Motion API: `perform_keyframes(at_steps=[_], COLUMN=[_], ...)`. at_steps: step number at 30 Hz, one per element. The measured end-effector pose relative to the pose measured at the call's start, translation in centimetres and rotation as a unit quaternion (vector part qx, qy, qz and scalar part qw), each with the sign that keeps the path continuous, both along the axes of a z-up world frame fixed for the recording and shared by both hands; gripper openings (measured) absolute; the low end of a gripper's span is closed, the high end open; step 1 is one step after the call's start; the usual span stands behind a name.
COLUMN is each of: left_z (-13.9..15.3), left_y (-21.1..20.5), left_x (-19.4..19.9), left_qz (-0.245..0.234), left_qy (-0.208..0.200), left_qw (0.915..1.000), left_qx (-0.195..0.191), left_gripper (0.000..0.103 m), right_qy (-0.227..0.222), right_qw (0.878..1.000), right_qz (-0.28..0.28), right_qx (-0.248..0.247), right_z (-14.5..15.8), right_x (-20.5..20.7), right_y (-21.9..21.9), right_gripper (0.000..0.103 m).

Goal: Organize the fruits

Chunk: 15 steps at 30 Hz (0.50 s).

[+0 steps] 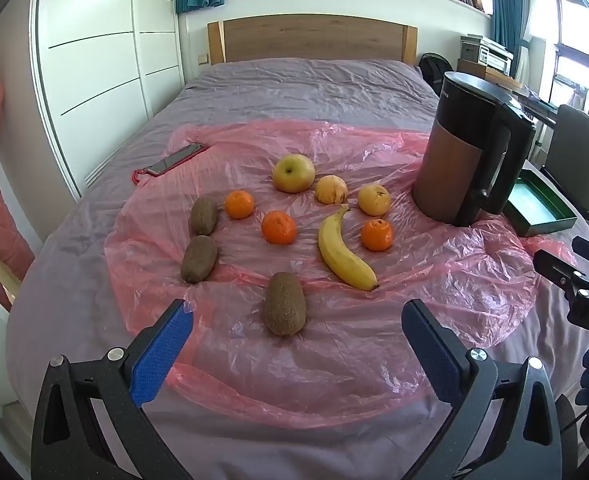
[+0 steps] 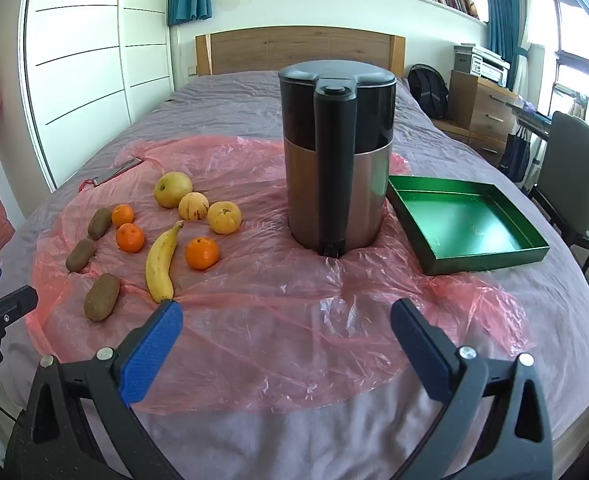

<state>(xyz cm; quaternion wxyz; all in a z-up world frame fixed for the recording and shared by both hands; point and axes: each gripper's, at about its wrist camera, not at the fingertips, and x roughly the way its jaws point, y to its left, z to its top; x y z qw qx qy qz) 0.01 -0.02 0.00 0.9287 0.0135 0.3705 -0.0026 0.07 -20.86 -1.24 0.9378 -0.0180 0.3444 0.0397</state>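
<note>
Spread over a grey bed (image 1: pixel 294 88): a pink plastic sheet (image 1: pixel 334 352), then an upright kettle (image 2: pixel 336 152) and beside it an empty green tray (image 2: pixel 474 256), then the fruit lying loose on the sheet – banana (image 1: pixel 344 254), apple (image 1: pixel 293 173), three kiwis, the nearest kiwi (image 1: pixel 285 309) ahead of and between the wide-apart blue pads of the left gripper (image 1: pixel 297 320), touching neither. Also three mandarins (image 1: pixel 279 227) and two yellowish fruits (image 1: pixel 331 189) farther off; right gripper (image 2: pixel 286 322) likewise gaping on nothing, banana tip just beyond its left pad, kettle straight ahead
</note>
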Motion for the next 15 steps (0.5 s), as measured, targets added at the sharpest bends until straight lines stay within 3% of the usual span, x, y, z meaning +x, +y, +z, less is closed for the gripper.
perform_keyframes(at_steps=[15], left_z=[-0.48], left_y=[0.06], left_x=[-0.11], left_qz=[-0.001], left_qy=[0.005], left_qw=[1.0], left_qx=[-0.004], left_gripper=[0.102], right_qy=[0.001], right_qw=[1.0], right_qz=[0.0], right_qx=[-0.002], right_z=[-0.17], right_x=[0.08], right_y=[-0.07], right_gripper=[0.103])
